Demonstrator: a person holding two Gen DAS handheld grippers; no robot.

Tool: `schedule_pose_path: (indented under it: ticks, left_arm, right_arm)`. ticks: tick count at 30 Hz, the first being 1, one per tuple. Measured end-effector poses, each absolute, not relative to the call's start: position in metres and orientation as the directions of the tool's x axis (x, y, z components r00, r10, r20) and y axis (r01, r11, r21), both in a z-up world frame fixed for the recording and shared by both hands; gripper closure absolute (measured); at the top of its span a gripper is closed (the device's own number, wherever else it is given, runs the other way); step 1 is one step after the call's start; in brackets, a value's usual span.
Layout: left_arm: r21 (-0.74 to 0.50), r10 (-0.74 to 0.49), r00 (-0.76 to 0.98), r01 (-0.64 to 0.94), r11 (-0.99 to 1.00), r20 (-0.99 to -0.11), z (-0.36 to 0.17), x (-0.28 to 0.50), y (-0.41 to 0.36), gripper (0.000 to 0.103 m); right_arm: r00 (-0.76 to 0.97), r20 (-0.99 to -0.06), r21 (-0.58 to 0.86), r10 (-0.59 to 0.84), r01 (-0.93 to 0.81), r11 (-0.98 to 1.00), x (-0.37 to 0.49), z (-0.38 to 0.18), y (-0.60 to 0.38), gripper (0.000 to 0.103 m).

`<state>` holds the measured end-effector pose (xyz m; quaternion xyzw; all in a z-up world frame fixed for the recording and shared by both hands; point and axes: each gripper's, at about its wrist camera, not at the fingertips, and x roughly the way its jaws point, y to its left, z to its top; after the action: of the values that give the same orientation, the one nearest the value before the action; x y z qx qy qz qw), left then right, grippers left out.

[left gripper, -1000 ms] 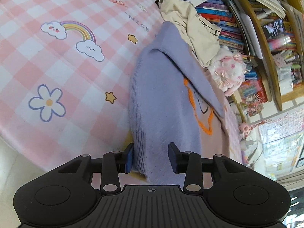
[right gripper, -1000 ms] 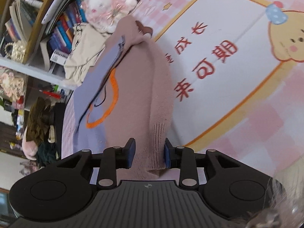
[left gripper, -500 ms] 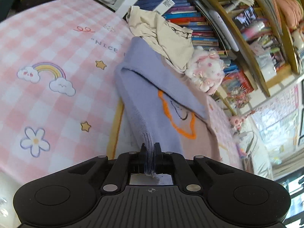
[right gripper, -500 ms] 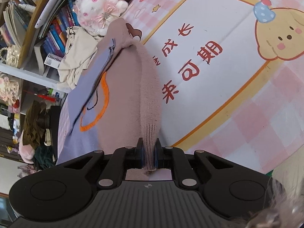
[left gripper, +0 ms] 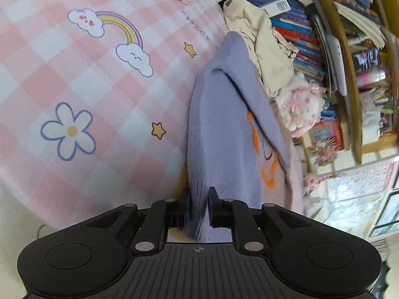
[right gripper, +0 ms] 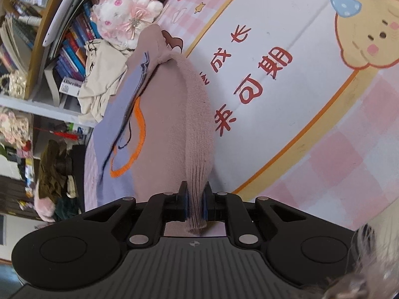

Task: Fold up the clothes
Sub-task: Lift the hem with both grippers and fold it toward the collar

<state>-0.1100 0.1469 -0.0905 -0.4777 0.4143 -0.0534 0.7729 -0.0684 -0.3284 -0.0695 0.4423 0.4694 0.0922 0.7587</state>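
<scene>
- The sweater (left gripper: 224,134), lilac on one half and dusty pink on the other (right gripper: 174,114), stretches away ahead of both grippers over the pink checked mat (left gripper: 74,79).
- Its lilac ribbed hem runs between the fingers of the left gripper (left gripper: 198,205), whose jaws are opening, hem still between them.
- The right gripper (right gripper: 195,204) is clenched on the pink ribbed cuff.
- Beyond the sweater's far end lie a cream garment (left gripper: 264,49) and a plush toy (right gripper: 127,17) against the bookshelf (left gripper: 349,49).
</scene>
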Motion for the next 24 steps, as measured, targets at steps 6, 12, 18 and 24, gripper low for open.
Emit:
schedule_pose_path:
  ticks: [6, 12, 18, 24]
  left_arm:
    - [-0.791, -0.501, 0.642, -0.300, 0.533, -0.581, -0.095, -0.105, 0.149, 0.098]
    - [-0.796, -0.539, 0.618, -0.258, 0.548, -0.571, -0.085, -0.121, 0.151, 0.099]
    - [-0.848, -0.623, 0.597, -0.214, 0.485, -0.506, -0.080, -0.154, 0.156, 0.099]
    - [-0.873, -0.666, 0.570, -0.248, 0.419, -0.481, -0.094, -0.181, 0.160, 0.099]
  right_arm:
    - [0.569, -0.627, 0.758, 0.532, 0.289, 0.584, -0.070, -0.069, -0.327, 0.094]
    - [0.586, -0.619, 0.767, 0.522, 0.312, 0.560, -0.100, -0.063, -0.339, 0.094]
    - [0.604, -0.576, 0.805, 0.551, 0.301, 0.511, -0.143, -0.045, -0.344, 0.094]
    - [0.585, -0.589, 0.803, 0.558, 0.341, 0.489, -0.179, -0.041, -0.343, 0.094]
